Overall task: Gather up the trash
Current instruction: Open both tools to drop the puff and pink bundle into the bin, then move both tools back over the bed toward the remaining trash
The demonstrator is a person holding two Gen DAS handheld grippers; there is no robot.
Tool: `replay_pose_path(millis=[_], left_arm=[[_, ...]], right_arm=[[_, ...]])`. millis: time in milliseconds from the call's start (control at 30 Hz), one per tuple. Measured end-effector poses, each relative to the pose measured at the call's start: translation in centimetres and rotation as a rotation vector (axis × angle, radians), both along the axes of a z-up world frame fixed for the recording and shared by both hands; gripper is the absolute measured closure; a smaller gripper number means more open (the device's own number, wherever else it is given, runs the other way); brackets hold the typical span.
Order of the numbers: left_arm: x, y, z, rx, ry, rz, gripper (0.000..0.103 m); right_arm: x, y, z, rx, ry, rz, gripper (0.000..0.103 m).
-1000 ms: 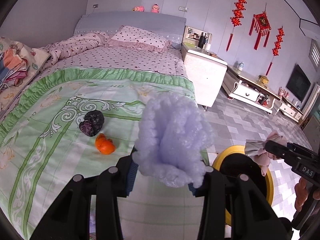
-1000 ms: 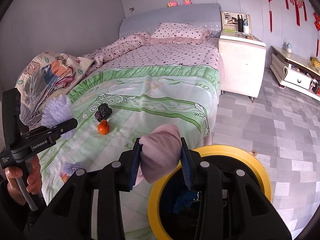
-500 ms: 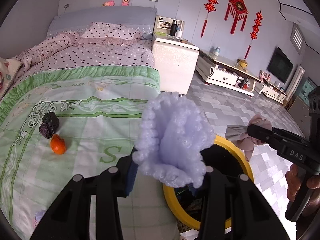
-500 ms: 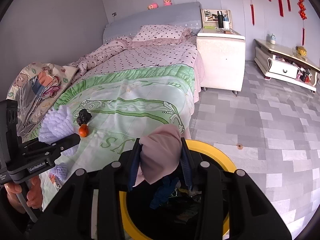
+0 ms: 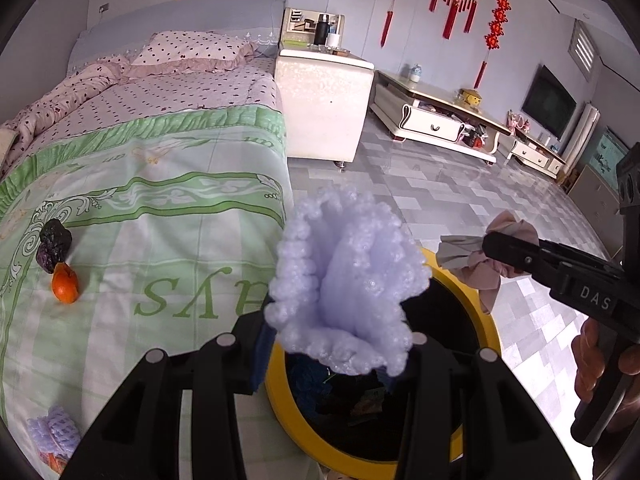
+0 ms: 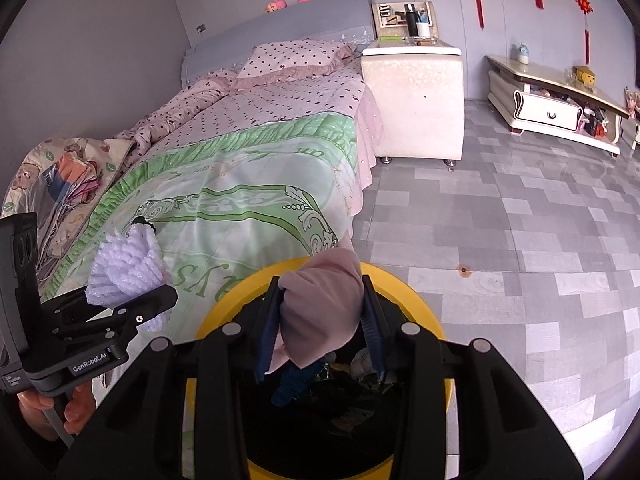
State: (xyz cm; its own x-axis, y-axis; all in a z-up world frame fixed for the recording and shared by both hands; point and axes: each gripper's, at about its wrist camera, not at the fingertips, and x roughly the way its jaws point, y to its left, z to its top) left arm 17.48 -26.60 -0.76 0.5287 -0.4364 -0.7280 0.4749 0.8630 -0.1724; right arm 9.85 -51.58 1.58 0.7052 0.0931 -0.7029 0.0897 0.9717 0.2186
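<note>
My left gripper (image 5: 336, 344) is shut on a lilac foam fruit net (image 5: 348, 280) and holds it over the near rim of a yellow trash bin (image 5: 486, 320) lined with a black bag. My right gripper (image 6: 322, 328) is shut on a crumpled pink cloth (image 6: 320, 304) above the same yellow bin (image 6: 424, 304), which holds dark scraps. Each view also shows the other gripper from the side: the right gripper (image 5: 496, 248) with the pink cloth (image 5: 480, 264), and the left gripper (image 6: 160, 300) with the foam net (image 6: 124, 272).
On the green bedspread (image 5: 160, 240) lie an orange (image 5: 65, 283), a dark crumpled lump (image 5: 54, 242) and another foam net (image 5: 54, 434). A white nightstand (image 5: 324, 112) and a low TV cabinet (image 5: 436, 120) stand on the grey tiled floor (image 6: 520, 240).
Both grippers have swung away from the bed and now hang over the yellow bin, each still holding its piece. The orange and dark lump have slid to the left of the view.
</note>
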Motion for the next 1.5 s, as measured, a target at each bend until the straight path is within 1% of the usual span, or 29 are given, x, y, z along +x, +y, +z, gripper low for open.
replay_pose_path(millis=[167, 300, 467, 533, 600, 633, 667, 767, 867, 967, 1167, 1500], left_arm=[[0.0, -1.4, -1.8, 0.026, 0.031, -0.012, 0.063], [-0.2, -2.1, -3.1, 0.030, 0.059, -0.019, 0.063], [-0.3, -2.5, -3.9, 0.029, 0.078, -0.020, 0.062], [-0.3, -2.5, -4.0, 0.023, 0.079, -0.019, 0.061], [-0.4, -2.3, -3.9, 0.014, 0.080, -0.017, 0.057], [-0.4, -2.2, -3.9, 0.010, 0.082, -0.012, 0.051], [-0.3, -2.0, -3.8, 0.007, 0.079, -0.004, 0.043], [-0.3, -1.1, -3.5, -0.012, 0.071, 0.017, 0.032], [-0.3, 0.1, -3.2, -0.028, 0.066, 0.033, 0.027], [-0.3, 1.5, -2.7, -0.030, 0.050, 0.047, 0.025], [-0.4, 5.0, -1.3, -0.041, 0.018, 0.090, 0.022], [-0.3, 12.6, 0.2, -0.053, -0.020, 0.190, 0.021]], right_arm=[[0.1, -0.4, -1.6, 0.006, 0.030, 0.002, 0.066], [0.2, -0.6, -2.4, 0.016, 0.046, -0.002, 0.065], [0.3, -1.0, -3.0, 0.019, 0.059, -0.016, 0.064], [0.3, -1.2, -3.1, 0.016, 0.061, -0.023, 0.061], [0.2, -1.3, -3.2, 0.020, 0.067, -0.031, 0.057], [0.2, -1.4, -3.2, 0.020, 0.068, -0.042, 0.056], [0.1, -1.5, -3.3, 0.021, 0.070, -0.046, 0.055], [0.0, -1.8, -3.1, 0.018, 0.069, -0.067, 0.050], [-0.1, -1.7, -2.9, 0.017, 0.071, -0.067, 0.049], [-0.2, -1.4, -2.6, 0.016, 0.067, -0.057, 0.047], [0.2, 0.8, -1.6, 0.012, 0.055, -0.022, 0.044], [2.0, 7.2, 0.7, -0.008, 0.011, 0.078, 0.036]])
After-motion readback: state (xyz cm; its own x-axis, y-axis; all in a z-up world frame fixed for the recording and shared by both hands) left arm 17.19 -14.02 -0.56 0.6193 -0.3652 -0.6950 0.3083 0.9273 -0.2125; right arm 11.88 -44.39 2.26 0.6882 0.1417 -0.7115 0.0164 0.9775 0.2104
